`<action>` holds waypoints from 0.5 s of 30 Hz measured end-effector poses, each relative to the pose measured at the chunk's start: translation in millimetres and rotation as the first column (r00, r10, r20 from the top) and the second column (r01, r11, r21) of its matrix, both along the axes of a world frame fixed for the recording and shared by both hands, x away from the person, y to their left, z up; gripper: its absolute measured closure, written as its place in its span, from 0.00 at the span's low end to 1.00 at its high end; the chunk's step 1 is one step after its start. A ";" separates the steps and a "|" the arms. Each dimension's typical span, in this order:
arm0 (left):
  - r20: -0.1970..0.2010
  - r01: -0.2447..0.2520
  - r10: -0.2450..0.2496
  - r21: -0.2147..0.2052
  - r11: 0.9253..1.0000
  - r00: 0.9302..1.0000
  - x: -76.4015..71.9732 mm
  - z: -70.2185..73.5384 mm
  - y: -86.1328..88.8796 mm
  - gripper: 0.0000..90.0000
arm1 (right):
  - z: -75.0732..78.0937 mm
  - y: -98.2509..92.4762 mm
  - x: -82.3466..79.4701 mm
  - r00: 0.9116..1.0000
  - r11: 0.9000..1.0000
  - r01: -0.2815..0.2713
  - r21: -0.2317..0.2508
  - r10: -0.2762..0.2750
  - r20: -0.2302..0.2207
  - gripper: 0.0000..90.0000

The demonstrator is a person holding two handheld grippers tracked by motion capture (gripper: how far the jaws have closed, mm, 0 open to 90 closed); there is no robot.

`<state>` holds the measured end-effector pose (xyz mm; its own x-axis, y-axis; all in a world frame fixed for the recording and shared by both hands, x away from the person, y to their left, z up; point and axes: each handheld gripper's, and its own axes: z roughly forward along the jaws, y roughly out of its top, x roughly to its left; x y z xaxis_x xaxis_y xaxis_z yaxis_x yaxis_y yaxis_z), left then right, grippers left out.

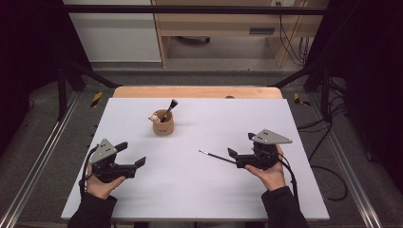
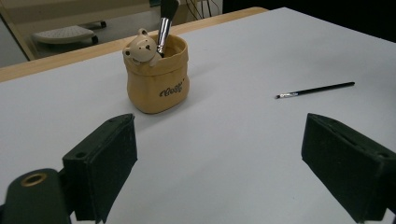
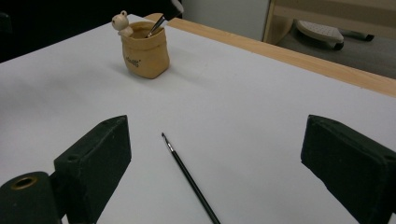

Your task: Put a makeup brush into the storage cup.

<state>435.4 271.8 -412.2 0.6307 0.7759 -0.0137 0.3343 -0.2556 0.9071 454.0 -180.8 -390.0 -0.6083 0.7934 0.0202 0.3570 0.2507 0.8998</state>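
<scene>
A tan bag-shaped pen holder (image 1: 163,124) with a small bear figure on its rim stands mid-table, with a thick brush (image 1: 169,109) leaning out of it. A thin black brush (image 1: 216,156) lies flat on the white table top, its tip toward the holder. My right gripper (image 1: 241,148) rests open just behind that thin brush (image 3: 189,178), whose handle runs between its jaws without touching them. My left gripper (image 1: 131,154) stands open and empty at the front left, facing the holder (image 2: 157,77) and the thin brush (image 2: 315,90).
The white table top (image 1: 190,190) has a wooden strip (image 1: 197,92) along its far edge. Black frame bars (image 1: 71,71) rise at both back corners. Cables (image 1: 328,166) trail on the floor at the right.
</scene>
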 end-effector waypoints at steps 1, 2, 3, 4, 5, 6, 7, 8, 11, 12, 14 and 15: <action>0.000 0.001 -0.001 0.000 1.000 1.000 0.0 -0.1 0.0 0.11 | -0.5 2.3 0.9 1.000 1.000 -0.002 -0.005 0.002 -0.007 0.10; 0.002 0.003 -0.003 0.003 1.000 1.000 0.2 -0.2 0.1 0.11 | -1.4 4.8 2.7 1.000 1.000 -0.007 -0.013 0.007 -0.011 0.10; 0.002 0.002 -0.002 0.004 1.000 1.000 0.2 -0.4 0.2 0.11 | -2.2 6.4 3.9 1.000 1.000 -0.010 -0.018 0.010 -0.013 0.10; 0.002 0.003 -0.003 0.005 1.000 1.000 0.1 -0.4 0.4 0.11 | -3.2 9.1 5.0 1.000 1.000 -0.011 -0.023 0.011 -0.027 0.10; 0.000 0.002 -0.002 0.003 1.000 1.000 0.0 -0.4 0.6 0.11 | -4.2 10.6 6.5 1.000 0.999 -0.015 -0.029 0.014 -0.023 0.10; 0.002 0.003 -0.003 0.003 1.000 1.000 0.1 -0.4 1.1 0.11 | -5.0 12.6 7.8 0.999 0.999 -0.021 -0.038 0.020 -0.028 0.10; 0.003 0.003 -0.003 0.003 1.000 1.000 0.1 -0.4 1.5 0.11 | -6.2 15.5 9.3 0.999 0.999 -0.025 -0.044 0.023 -0.035 0.11; 0.003 0.003 -0.003 0.003 1.000 1.000 0.0 -0.4 1.8 0.11 | -7.3 18.1 10.3 0.999 0.998 -0.026 -0.051 0.024 -0.043 0.11; 0.003 0.004 -0.004 0.004 1.000 1.000 -0.1 -0.5 2.7 0.11 | -9.9 24.9 13.2 0.998 0.997 -0.040 -0.068 0.036 -0.057 0.11; 0.003 0.004 -0.004 0.005 1.000 1.000 0.0 -0.5 2.8 0.11 | -10.9 27.2 14.4 0.997 0.996 -0.048 -0.075 0.043 -0.063 0.11; 0.001 0.003 -0.003 0.006 1.000 1.000 0.3 -0.7 2.8 0.11 | -13.7 33.3 17.6 0.995 0.994 -0.060 -0.092 0.053 -0.079 0.12; 0.000 0.004 -0.004 0.007 1.000 1.000 0.4 -0.9 2.7 0.11 | -14.9 35.9 19.1 0.995 0.992 -0.067 -0.104 0.058 -0.087 0.12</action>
<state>435.8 274.5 -413.1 0.6336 0.7736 -0.0083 0.3332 -0.2632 0.9054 473.1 -144.8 -404.9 -0.6562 0.7545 -0.0099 0.4106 0.3681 0.8342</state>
